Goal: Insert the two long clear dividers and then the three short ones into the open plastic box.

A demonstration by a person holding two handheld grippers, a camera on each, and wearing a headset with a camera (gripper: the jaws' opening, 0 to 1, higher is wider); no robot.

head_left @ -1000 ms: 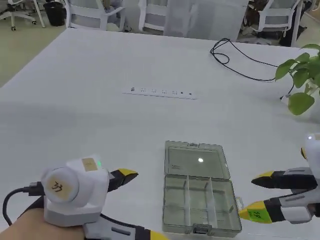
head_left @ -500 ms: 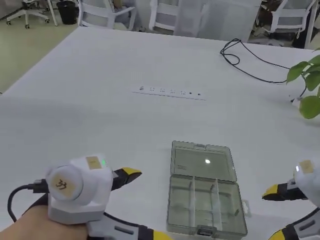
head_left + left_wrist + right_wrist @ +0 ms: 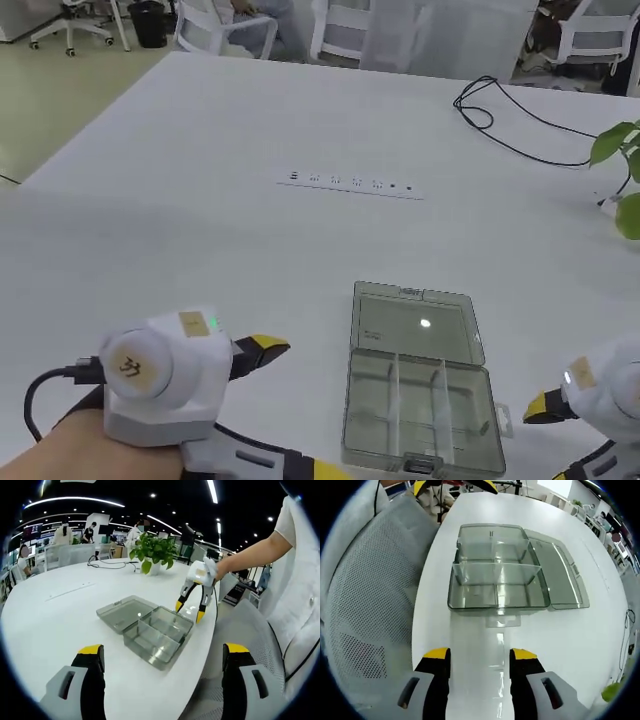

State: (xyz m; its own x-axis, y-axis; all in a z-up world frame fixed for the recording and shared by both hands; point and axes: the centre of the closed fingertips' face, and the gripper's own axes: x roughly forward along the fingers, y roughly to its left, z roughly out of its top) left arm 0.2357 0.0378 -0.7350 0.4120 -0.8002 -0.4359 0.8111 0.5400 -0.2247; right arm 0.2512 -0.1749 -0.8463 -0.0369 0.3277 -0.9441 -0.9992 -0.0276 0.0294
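The open clear plastic box [image 3: 420,415] lies near the table's front edge, its lid [image 3: 415,325] folded back flat. Clear dividers [image 3: 394,395] stand inside it and split the tray [image 3: 495,580] into compartments. A small clear piece [image 3: 503,622] lies on the table against the box's side. My left gripper [image 3: 292,410] is open, left of the box, and aims across it [image 3: 162,650]. My right gripper [image 3: 553,440] is open at the lower right, a little off the box; its jaws [image 3: 479,655] face the box's side with nothing between them. A hand holds the right gripper [image 3: 190,609] beyond the box.
A white power strip [image 3: 350,185] lies mid-table. A black cable [image 3: 500,115] loops at the far right by a potted plant [image 3: 625,185]. Office chairs [image 3: 225,25] stand behind the table. A mesh chair [image 3: 370,595] sits along the table's near edge.
My right gripper has drawn back from the box toward the lower right. The left gripper has stayed about where it was. The head camera has shifted.
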